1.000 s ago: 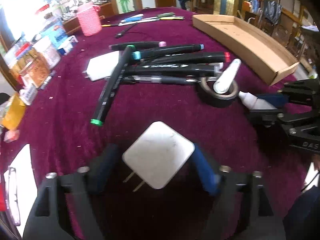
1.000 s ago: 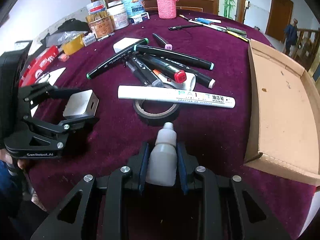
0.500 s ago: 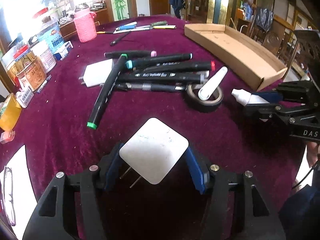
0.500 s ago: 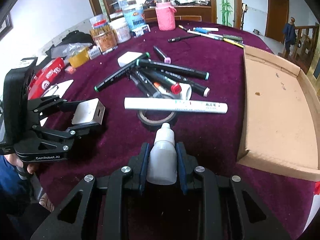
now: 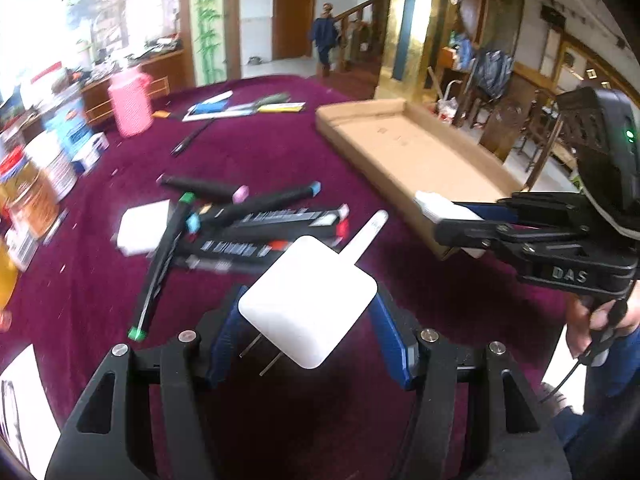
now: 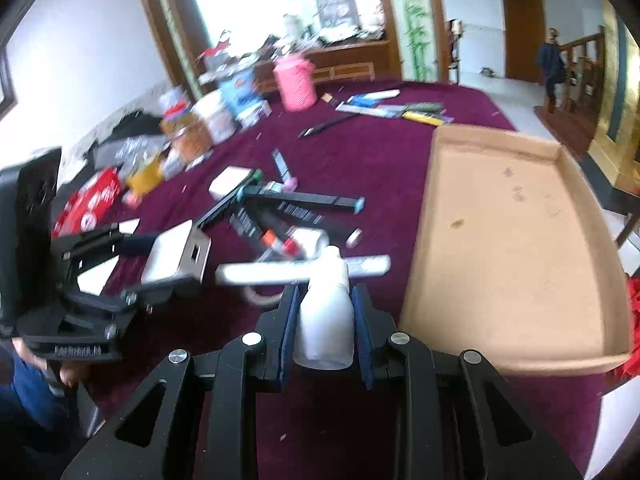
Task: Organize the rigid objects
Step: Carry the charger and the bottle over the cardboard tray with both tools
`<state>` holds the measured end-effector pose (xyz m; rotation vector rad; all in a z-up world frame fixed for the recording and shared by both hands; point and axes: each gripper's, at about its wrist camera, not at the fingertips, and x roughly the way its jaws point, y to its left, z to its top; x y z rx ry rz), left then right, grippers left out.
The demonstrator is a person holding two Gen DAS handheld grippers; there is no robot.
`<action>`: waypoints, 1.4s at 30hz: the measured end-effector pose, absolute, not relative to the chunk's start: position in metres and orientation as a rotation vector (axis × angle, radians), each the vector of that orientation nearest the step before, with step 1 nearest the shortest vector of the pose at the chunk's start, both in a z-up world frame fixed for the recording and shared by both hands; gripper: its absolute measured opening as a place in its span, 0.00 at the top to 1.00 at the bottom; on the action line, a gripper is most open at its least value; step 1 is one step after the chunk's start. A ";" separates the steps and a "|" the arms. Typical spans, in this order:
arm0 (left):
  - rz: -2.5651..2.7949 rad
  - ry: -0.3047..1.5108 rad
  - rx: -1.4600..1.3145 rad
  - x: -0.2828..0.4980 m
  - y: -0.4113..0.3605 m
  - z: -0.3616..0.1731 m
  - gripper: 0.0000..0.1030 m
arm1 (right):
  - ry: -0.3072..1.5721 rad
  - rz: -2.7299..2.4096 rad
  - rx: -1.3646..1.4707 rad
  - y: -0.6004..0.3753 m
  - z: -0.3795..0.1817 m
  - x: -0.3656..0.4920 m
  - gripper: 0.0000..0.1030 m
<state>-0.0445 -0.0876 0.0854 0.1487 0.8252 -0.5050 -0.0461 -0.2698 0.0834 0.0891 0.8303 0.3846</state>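
Item 1, left tongs [image 5: 308, 320]: pinching a white plug-in charger [image 5: 307, 305], held above the counter [image 5: 260, 152]. Item 2, right tongs [image 6: 325, 316]: pinching a white dropper bottle [image 6: 325, 312]. Step: carrying both. Next: likely reach over cardboard tray [image 6: 500, 248], lower, let go.

The left tongs [image 5: 308, 336] clamp a white plug adapter [image 5: 308, 304] by its sides, its two metal prongs pointing down toward the camera, above a maroon-covered surface [image 5: 260, 152]. Beyond it lies a loose heap of dark markers [image 5: 256, 220] with coloured caps, beside a second white adapter [image 5: 142, 228] and a white paint pen [image 5: 368, 234]. At right, the right tongs [image 5: 444, 210] grip a small white bottle [image 5: 436, 206] near the rim of a shallow cardboard tray [image 5: 404, 144]. A pink container [image 5: 130, 106] stands at the far left.
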 end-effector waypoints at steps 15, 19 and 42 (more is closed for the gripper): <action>-0.586 0.837 0.118 0.009 -0.171 0.121 0.42 | 0.755 0.232 0.258 -0.352 0.129 0.028 0.77; -0.598 0.849 0.112 0.032 -0.199 0.125 0.42 | 0.757 0.197 0.329 -0.373 0.133 0.058 0.77; -0.544 0.975 0.146 0.119 -0.289 0.046 0.42 | 0.987 0.120 0.455 -0.425 0.048 0.159 0.77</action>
